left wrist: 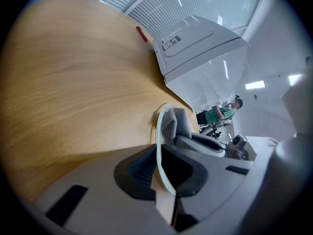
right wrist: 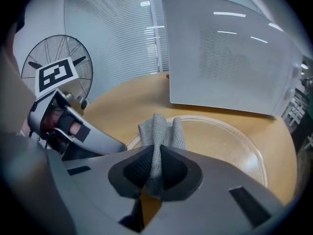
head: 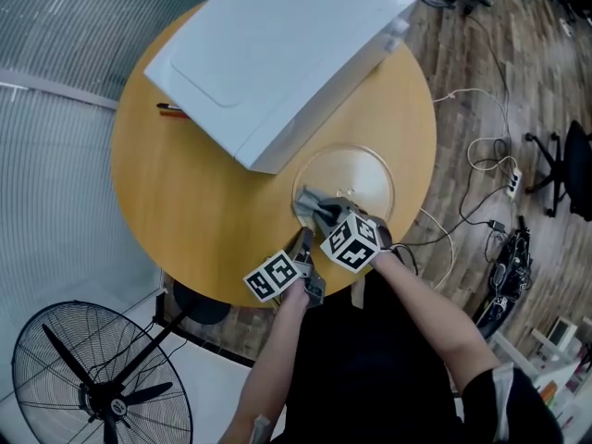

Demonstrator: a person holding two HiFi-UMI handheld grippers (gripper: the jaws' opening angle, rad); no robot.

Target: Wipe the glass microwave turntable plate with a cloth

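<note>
The round glass turntable plate (head: 363,166) lies on the wooden table (head: 185,192), just in front of the microwave. My left gripper (head: 303,240) is shut on the plate's near left rim; in the left gripper view the pale rim (left wrist: 159,142) runs edge-on between its jaws (left wrist: 159,168). My right gripper (head: 330,216) is shut on a bunched grey cloth (head: 314,203), which rests on the plate's near left part. In the right gripper view the cloth (right wrist: 159,130) stands up from the jaws (right wrist: 154,173) over the plate (right wrist: 222,141). The two grippers are close together.
A white microwave (head: 277,54) lies across the far half of the table, with a red pen (head: 168,109) beside it. A standing fan (head: 102,377) is on the floor at lower left. Cables (head: 481,155) and an office chair (head: 564,169) are at right.
</note>
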